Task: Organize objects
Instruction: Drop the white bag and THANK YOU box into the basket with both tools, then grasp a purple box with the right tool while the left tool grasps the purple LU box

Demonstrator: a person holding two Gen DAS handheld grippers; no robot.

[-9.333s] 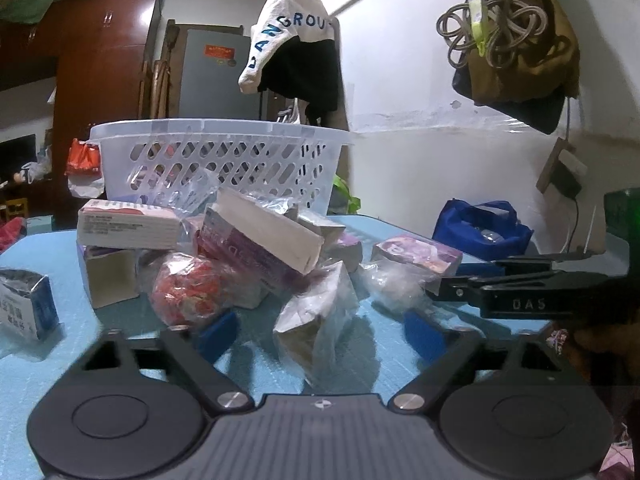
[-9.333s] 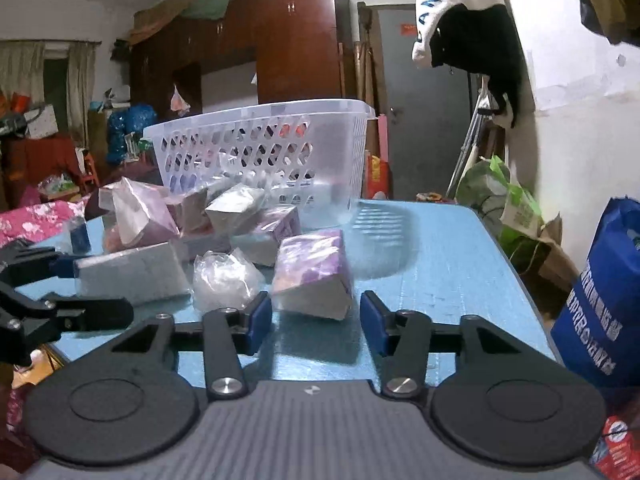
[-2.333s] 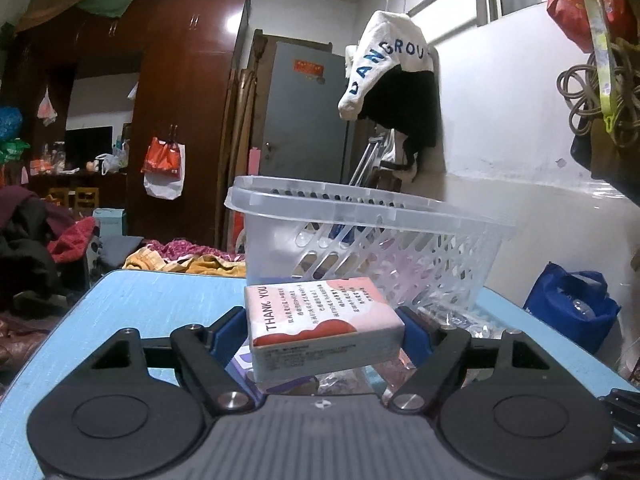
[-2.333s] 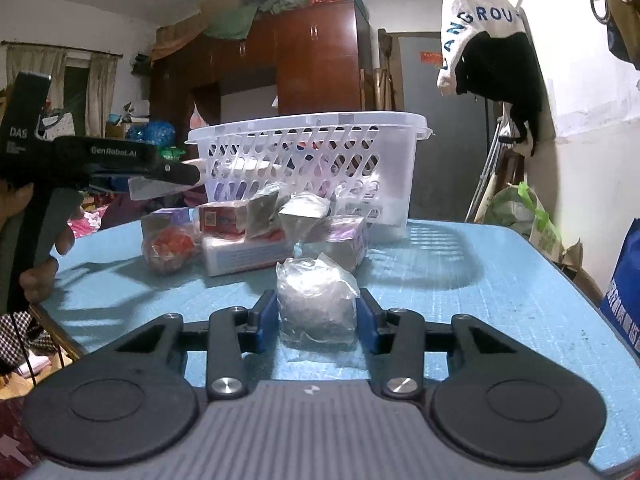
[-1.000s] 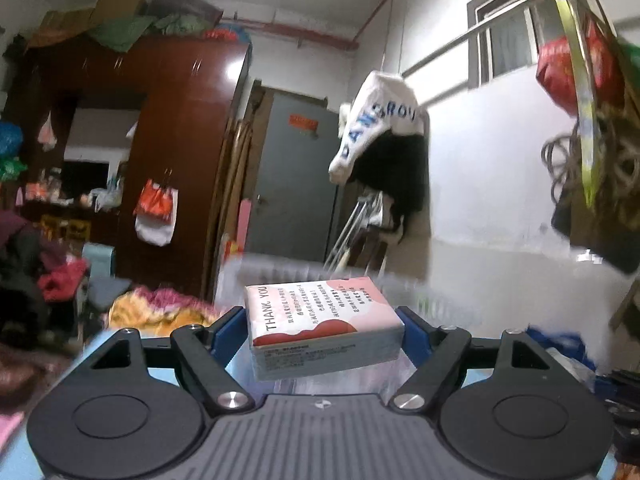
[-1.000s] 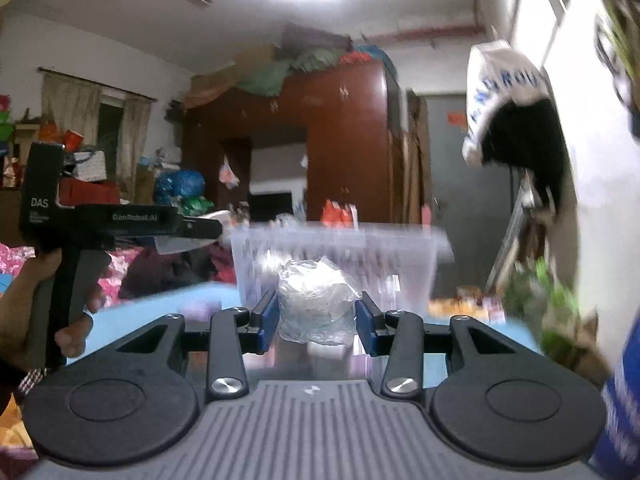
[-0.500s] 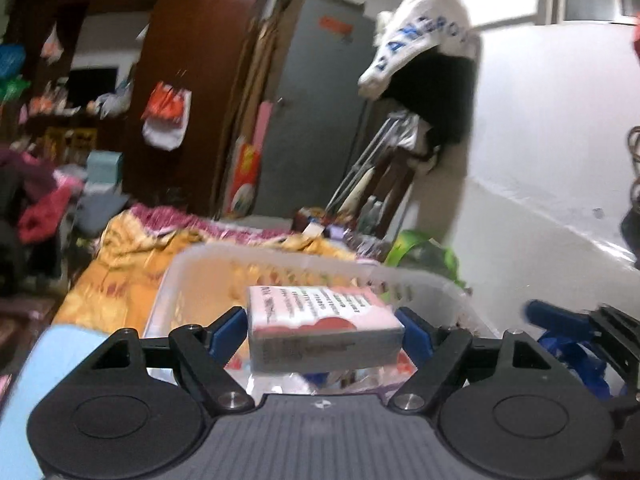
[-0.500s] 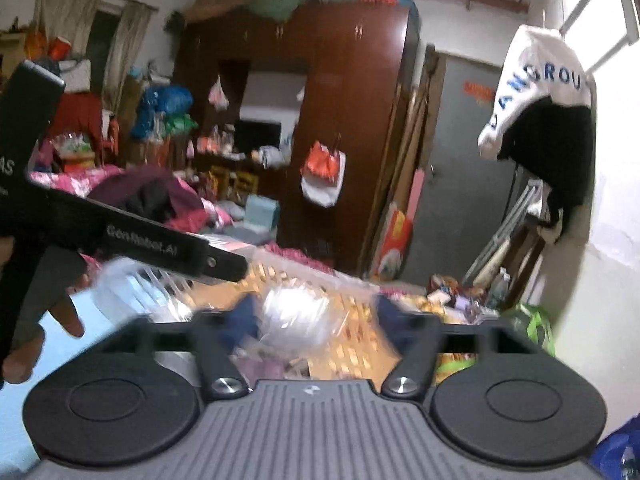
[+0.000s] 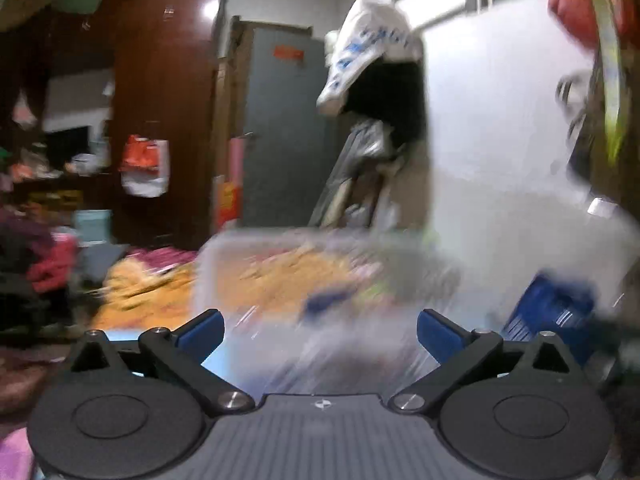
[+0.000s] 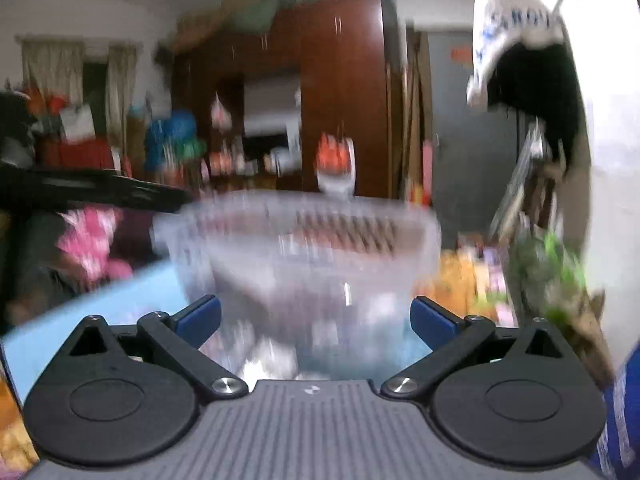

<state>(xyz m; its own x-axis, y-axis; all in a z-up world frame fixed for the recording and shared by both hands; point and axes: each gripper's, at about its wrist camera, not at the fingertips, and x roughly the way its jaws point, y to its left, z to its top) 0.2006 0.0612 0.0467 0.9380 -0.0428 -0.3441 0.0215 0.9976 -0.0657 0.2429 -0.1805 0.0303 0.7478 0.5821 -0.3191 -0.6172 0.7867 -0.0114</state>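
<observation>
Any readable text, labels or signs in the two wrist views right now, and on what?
White garment hanging on the wall: blue letters, too blurred to read.
Red sign on the grey door: too blurred to read.
Basket and its contents: motion-blurred, nothing readable.
No text is readable.

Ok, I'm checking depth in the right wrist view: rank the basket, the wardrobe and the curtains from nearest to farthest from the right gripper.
1. Basket: straight ahead of the open right gripper, blurred, just beyond its fingertips.
2. Wardrobe: behind the basket, centre, across the room.
3. Curtains: far left, at the back wall, seemingly farthest, though not by a wide margin.
</observation>
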